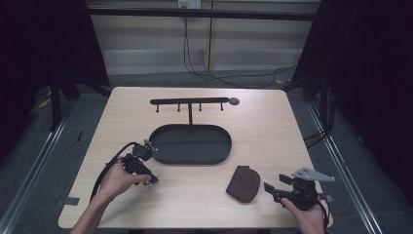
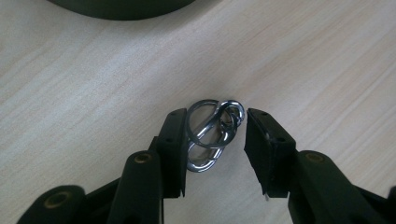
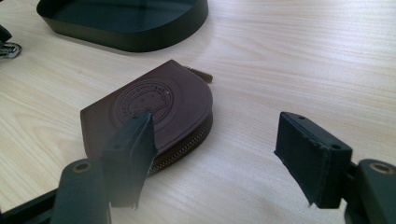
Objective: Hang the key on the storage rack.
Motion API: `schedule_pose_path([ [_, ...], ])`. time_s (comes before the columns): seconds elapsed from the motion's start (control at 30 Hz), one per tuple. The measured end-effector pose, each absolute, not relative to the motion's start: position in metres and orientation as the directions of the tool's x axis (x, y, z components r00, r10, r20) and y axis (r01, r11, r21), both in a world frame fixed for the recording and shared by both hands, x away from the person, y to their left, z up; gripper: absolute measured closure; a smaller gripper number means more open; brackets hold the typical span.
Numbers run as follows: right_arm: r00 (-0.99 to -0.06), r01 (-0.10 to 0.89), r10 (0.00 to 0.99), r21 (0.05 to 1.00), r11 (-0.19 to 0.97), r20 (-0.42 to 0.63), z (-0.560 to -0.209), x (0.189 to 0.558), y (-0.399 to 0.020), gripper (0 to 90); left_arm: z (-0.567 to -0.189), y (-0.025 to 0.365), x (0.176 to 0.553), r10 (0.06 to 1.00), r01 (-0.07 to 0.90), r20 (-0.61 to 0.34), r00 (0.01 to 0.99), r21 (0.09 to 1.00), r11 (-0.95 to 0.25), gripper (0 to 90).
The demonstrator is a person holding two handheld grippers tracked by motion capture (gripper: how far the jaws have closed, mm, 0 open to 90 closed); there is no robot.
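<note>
Left gripper view: shiny silver carabiner, rings attached

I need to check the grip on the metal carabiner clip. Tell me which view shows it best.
The left gripper view: the carabiner clip lies on the table between the left gripper jaws, one pad touching, the other apart. The high view gives a speck; the right gripper view catches an edge.

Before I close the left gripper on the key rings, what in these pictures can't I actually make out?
- Key rings, left gripper view: the jaw on that picture's left covers their near edge, so contact there is unclear.
- Key rings, high view: too small, largely behind the left gripper.
- Brown pouch, right gripper view: a blurred right gripper jaw covers its near corner; the embossed lettering is unreadable.
</note>
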State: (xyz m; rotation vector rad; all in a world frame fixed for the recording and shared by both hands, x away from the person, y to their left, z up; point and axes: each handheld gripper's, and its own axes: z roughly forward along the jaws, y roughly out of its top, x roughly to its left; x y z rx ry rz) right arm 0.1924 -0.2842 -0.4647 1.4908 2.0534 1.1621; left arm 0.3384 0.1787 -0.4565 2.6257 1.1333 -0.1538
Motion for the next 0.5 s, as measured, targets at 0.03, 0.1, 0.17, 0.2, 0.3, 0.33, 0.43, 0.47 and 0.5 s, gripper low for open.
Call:
schedule_pose_path([
  [0.03, -0.386, 0.619, 0.905, 0.778, 0.110, 0.179, -0.4647, 0.1923, -0.2842, 28.4, -0.4573, 0.1786, 0.3388, 0.697, 0.726, -0.206, 0.687, 0.208, -0.655, 59.8],
  [0.1, -0.386, 0.619, 0.905, 0.777, 0.110, 0.179, -0.4648, 0.1924, -0.2842, 28.4, -0.4580, 0.1789, 0.3401, 0.701, 0.729, -0.198, 0.685, 0.193, -0.657, 59.7],
  [0.17, -0.386, 0.619, 0.905, 0.777, 0.111, 0.179, -0.4648, 0.1924, -0.2842, 28.4, -0.4595, 0.1782, 0.3403, 0.699, 0.728, -0.201, 0.686, 0.192, -0.658, 59.9],
  [0.2, -0.387, 0.619, 0.905, 0.777, 0.111, 0.178, -0.4648, 0.1924, -0.2842, 28.4, -0.4598, 0.1780, 0.3404, 0.700, 0.727, -0.199, 0.686, 0.193, -0.658, 59.9],
  [0.3, -0.387, 0.619, 0.905, 0.777, 0.111, 0.178, -0.4648, 0.1924, -0.2841, 28.4, -0.4617, 0.1762, 0.3412, 0.695, 0.722, -0.199, 0.691, 0.190, -0.665, 60.6],
  [0.33, -0.387, 0.619, 0.905, 0.777, 0.112, 0.178, -0.4648, 0.1924, -0.2841, 28.4, -0.4627, 0.1753, 0.3414, 0.694, 0.722, -0.199, 0.692, 0.184, -0.667, 61.0],
  [0.43, -0.387, 0.619, 0.905, 0.778, 0.112, 0.178, -0.4647, 0.1923, -0.2841, 28.4, -0.4655, 0.1724, 0.3416, 0.692, 0.720, -0.197, 0.694, 0.180, -0.670, 61.5],
  [0.47, -0.387, 0.619, 0.905, 0.778, 0.112, 0.178, -0.4647, 0.1923, -0.2841, 28.4, -0.4653, 0.1717, 0.3417, 0.691, 0.718, -0.196, 0.696, 0.180, -0.672, 61.6],
  [0.5, -0.387, 0.619, 0.905, 0.777, 0.112, 0.178, -0.4648, 0.1923, -0.2841, 28.4, -0.4653, 0.1711, 0.3417, 0.691, 0.718, -0.195, 0.696, 0.181, -0.672, 61.7],
])
